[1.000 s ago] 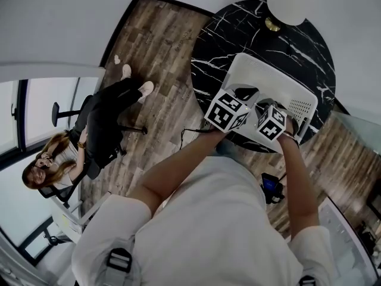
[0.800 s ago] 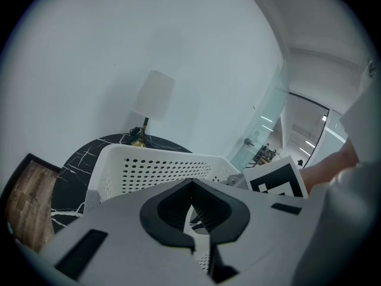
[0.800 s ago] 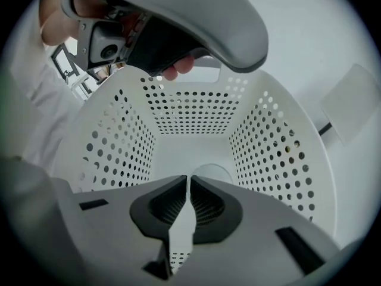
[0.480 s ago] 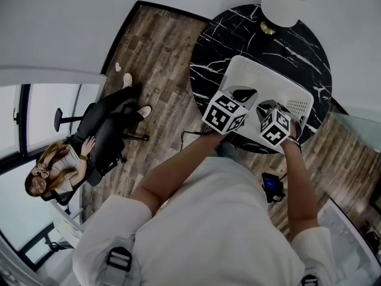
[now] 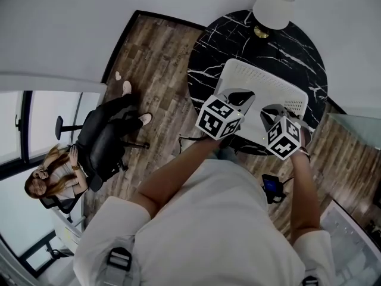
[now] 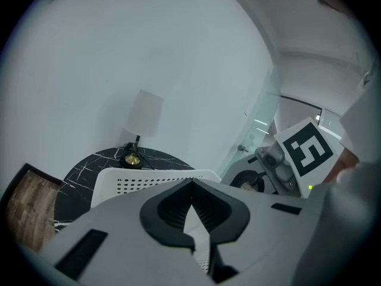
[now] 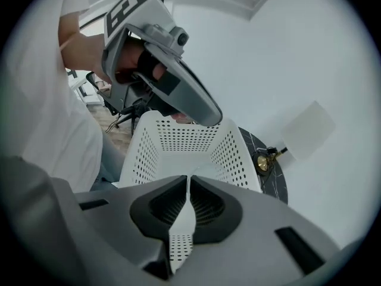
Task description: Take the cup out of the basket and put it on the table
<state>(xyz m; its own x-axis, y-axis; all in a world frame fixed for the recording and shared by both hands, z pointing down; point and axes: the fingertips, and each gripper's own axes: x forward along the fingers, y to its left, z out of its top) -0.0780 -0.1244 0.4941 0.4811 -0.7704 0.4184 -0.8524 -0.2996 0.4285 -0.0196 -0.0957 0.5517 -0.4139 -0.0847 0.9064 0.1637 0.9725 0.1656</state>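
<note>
Over the near side of the white basket (image 5: 262, 76) on the round black marble table (image 5: 208, 46), I've got both grippers side by side. L gripper (image 6: 191, 186) has its jaws together, tips touching, gripping nothing; R gripper (image 7: 189, 180) is the same, pads closed tip to tip. Cup: can't make it out in any view, so can't tell where it sits; lamp (image 5: 274, 8) stands at the table's far edge.

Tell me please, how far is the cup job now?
Done: nothing yet; no cup shows on the black table. In hand: the left gripper and the right gripper hover at the white basket, jaws together, both empty. No view shows the cup. Left: find it in the basket, grip it, lift it out, set it on the table.
</note>
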